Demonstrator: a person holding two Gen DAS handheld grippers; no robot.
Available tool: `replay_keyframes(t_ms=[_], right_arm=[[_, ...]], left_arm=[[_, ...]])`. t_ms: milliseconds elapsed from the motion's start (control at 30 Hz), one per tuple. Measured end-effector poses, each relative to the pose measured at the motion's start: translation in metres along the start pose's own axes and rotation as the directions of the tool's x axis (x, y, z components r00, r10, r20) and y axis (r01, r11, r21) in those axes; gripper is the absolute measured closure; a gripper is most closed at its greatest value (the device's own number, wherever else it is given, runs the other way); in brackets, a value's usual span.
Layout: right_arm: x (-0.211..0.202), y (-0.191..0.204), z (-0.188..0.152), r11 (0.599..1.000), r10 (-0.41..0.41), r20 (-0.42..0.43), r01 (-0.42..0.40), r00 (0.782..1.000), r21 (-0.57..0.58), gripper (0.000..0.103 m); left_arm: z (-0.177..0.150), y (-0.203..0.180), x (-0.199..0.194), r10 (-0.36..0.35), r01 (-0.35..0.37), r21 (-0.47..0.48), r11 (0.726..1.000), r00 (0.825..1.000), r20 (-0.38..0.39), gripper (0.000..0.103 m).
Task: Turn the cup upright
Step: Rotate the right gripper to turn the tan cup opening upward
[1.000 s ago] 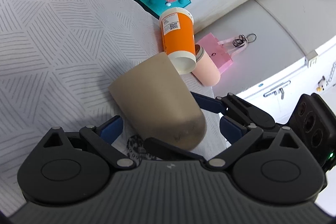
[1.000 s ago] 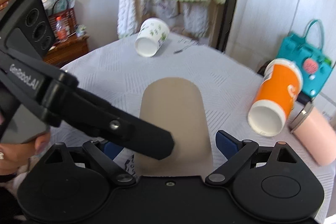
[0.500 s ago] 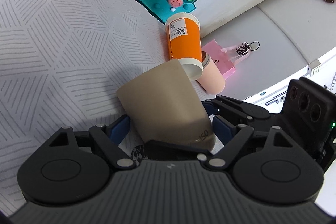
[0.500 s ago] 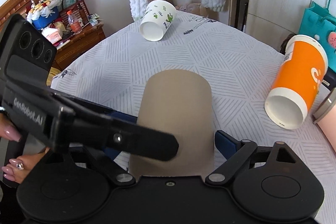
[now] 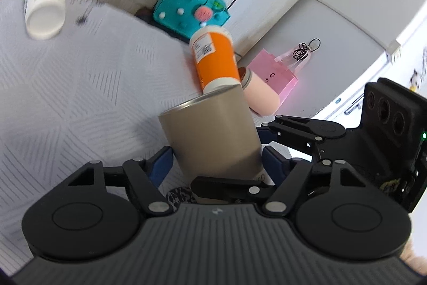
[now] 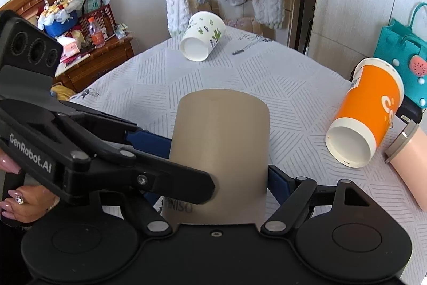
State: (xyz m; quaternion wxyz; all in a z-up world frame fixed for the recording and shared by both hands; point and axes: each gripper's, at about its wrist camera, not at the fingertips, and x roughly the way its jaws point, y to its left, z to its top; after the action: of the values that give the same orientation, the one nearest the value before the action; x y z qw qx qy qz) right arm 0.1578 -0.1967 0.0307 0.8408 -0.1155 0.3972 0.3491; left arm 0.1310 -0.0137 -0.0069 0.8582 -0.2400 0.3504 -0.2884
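A beige metal cup is held between both grippers, near the table's front. In the left wrist view its steel rim points up and away, tilted slightly. My left gripper is shut on the cup's lower body, blue pads on both sides. In the right wrist view the cup fills the space between my right gripper's fingers, which press on it too. The left gripper crosses in front of the cup from the left there.
An orange paper cup lies on its side at the right, next to a pink tumbler. A white printed cup lies on its side at the far end of the white patterned tablecloth. A teal bag stands beyond the table edge.
The beige cup has been turned from lying tilted to nearly upright, rim now showing on top in the left wrist view. Both grippers rose and rotated with it.
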Motion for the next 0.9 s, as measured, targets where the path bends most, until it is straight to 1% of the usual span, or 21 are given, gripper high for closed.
replay_keyframes(t_ms=[133, 267, 367, 467, 633, 700, 733, 800, 867, 900], right_arm=[[-0.006, 0.005, 0.0, 1.0, -0.014, 0.074, 0.016, 0.997, -0.026, 0.02], [-0.005, 0.011, 0.003, 0.996, -0.039, 0.171, 0.052, 0.985, -0.068, 0.02], [0.001, 0.014, 0.008, 0.99, -0.072, 0.253, 0.1, 0.965, -0.097, 0.02], [0.008, 0.009, 0.015, 0.989, -0.08, 0.294, 0.113, 0.952, -0.095, 0.021], [0.023, 0.01, 0.019, 0.969, -0.14, 0.378, 0.205, 0.915, -0.137, 0.021], [0.028, 0.006, 0.021, 0.966, -0.158, 0.399, 0.226, 0.903, -0.128, 0.021], [0.029, 0.002, 0.023, 0.968, -0.158, 0.407, 0.222, 0.9, -0.114, 0.021], [0.034, -0.005, 0.025, 0.972, -0.159, 0.412, 0.216, 0.897, -0.095, 0.021], [0.04, -0.01, 0.025, 0.972, -0.166, 0.414, 0.219, 0.895, -0.083, 0.022], [0.042, -0.011, 0.024, 0.974, -0.167, 0.407, 0.213, 0.898, -0.072, 0.022]], left_arm=[[0.004, -0.009, -0.012, 0.018, -0.022, 0.081, 0.996, 0.999, 0.049, 0.033], [0.012, -0.015, -0.02, 0.041, -0.058, 0.175, 0.983, 0.994, 0.101, 0.033], [0.021, -0.016, -0.021, 0.059, -0.093, 0.237, 0.967, 0.987, 0.148, 0.033], [0.031, -0.015, -0.018, 0.074, -0.122, 0.279, 0.952, 0.981, 0.179, 0.034], [0.047, -0.01, -0.01, 0.084, -0.149, 0.35, 0.925, 0.977, 0.195, 0.034], [0.051, -0.009, -0.004, 0.09, -0.158, 0.368, 0.916, 0.977, 0.195, 0.034], [0.053, -0.008, -0.001, 0.096, -0.164, 0.377, 0.912, 0.977, 0.192, 0.035], [0.055, -0.008, 0.007, 0.102, -0.179, 0.392, 0.902, 0.972, 0.21, 0.036], [0.056, -0.004, 0.013, 0.105, -0.178, 0.389, 0.904, 0.974, 0.202, 0.036], [0.058, -0.002, 0.015, 0.106, -0.175, 0.382, 0.908, 0.975, 0.194, 0.036]])
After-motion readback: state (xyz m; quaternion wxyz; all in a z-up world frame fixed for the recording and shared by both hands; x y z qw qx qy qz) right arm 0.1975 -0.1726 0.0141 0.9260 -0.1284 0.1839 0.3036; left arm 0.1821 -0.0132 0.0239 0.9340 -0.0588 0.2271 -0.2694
